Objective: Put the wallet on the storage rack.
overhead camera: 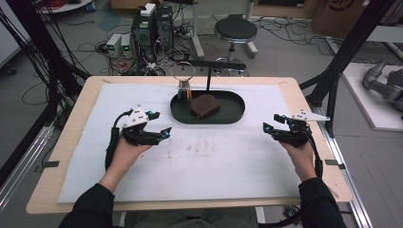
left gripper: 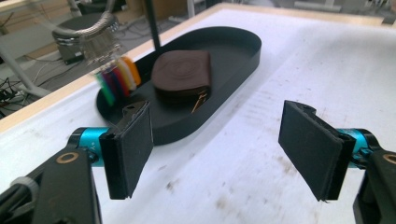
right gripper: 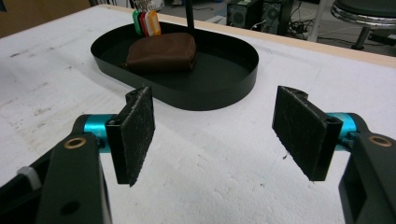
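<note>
On the wooden table (overhead camera: 71, 142) lies a white foam mat (overhead camera: 204, 156), rough-grained, scuffed with brown smudges near its middle, covering most of the top and leaving a pale wood border. Toward the far side of the mat sits a black oval tray (overhead camera: 233, 116), thin upright metal-looking wall, flat matte floor. A thin black stand (overhead camera: 208, 76) rises from the tray's far edge with a level bar on top; a wire ring (overhead camera: 183, 72) hangs from the bar with a bunch of coloured plastic tags (overhead camera: 184, 92) dangling at the tray's left end, blurred in the left gripper view (left gripper: 116, 77).

Inside the tray, left of centre, lies a brown leather pouch (overhead camera: 205, 105), rounded, soft, stitched edge, a small brass zip pull showing at its front (left gripper: 200, 100). It rests flat on the tray floor, just beside the tags, touched by neither gripper.

Left gripper (overhead camera: 159, 124): black body, teal fittings, grey three-cornered plate on top, held over the mat left of the tray, pointing toward it, jaws wide with nothing between the flat dark pads (left gripper: 133, 149). Right gripper (overhead camera: 272, 122): same build, over the mat right of the tray, jaws wide, nothing between, pads (right gripper: 137, 133) fuzzy and worn. Both well apart from the pouch.
</note>
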Motion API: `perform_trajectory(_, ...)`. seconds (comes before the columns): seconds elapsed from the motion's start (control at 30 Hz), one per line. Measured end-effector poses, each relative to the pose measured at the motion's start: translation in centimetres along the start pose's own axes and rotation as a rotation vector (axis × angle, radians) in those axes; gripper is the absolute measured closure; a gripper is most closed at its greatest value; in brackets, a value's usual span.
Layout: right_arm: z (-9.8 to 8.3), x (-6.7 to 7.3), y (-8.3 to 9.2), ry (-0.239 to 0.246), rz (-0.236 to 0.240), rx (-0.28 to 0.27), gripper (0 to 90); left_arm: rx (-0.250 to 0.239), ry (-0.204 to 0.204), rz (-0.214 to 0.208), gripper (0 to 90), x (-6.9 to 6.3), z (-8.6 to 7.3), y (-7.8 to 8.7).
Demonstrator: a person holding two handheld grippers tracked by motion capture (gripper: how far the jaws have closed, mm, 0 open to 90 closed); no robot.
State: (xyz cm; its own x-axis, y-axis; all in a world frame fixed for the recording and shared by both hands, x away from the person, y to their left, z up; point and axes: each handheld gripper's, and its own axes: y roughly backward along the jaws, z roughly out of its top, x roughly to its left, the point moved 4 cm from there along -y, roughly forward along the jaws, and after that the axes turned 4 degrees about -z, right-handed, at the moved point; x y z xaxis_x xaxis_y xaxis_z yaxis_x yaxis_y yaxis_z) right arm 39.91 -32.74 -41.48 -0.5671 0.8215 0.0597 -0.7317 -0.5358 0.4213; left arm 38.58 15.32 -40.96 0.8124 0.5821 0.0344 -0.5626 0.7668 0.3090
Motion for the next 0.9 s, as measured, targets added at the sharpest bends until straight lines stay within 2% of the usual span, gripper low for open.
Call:
perform_trajectory(0.2, -0.1, 0.1, 0.1, -0.007, 0.000, 0.003, 30.1, -0.085, 0.013, 0.019, 26.1, 1.3, -1.3, 2.9)
perform_trajectory(0.33, -0.3, 0.1, 0.1, -0.005, 0.000, 0.009, 29.3, -0.109, 0.022, 0.034, 26.1, 1.8, -2.3, 4.2)
perform_trajectory(0.43, -0.4, 0.1, 0.0, -0.001, 0.004, 0.011, 28.5, -0.106, 0.028, 0.038, 26.1, 2.1, -3.2, 4.5)
perform_trajectory(0.5, -0.5, 0.2, -0.1, 0.005, 0.007, 0.019, 27.6, -0.094, 0.041, 0.025, 26.1, 2.1, -3.5, 4.4)
perform_trajectory(0.63, -0.7, 0.4, -0.4, 0.019, 0.007, 0.031, 26.3, -0.062, 0.021, 0.015, 26.1, 1.7, -3.6, 3.9)
perform_trajectory(0.77, -0.8, 0.6, -0.7, 0.034, 0.008, 0.047, 25.6, -0.035, 0.057, 0.009, 26.1, 1.4, -3.7, 3.3)
perform_trajectory(0.9, -0.9, 0.9, -0.7, 0.045, 0.014, 0.051, 25.3, -0.033, 0.065, 0.018, 26.0, 1.4, -3.6, 3.0)
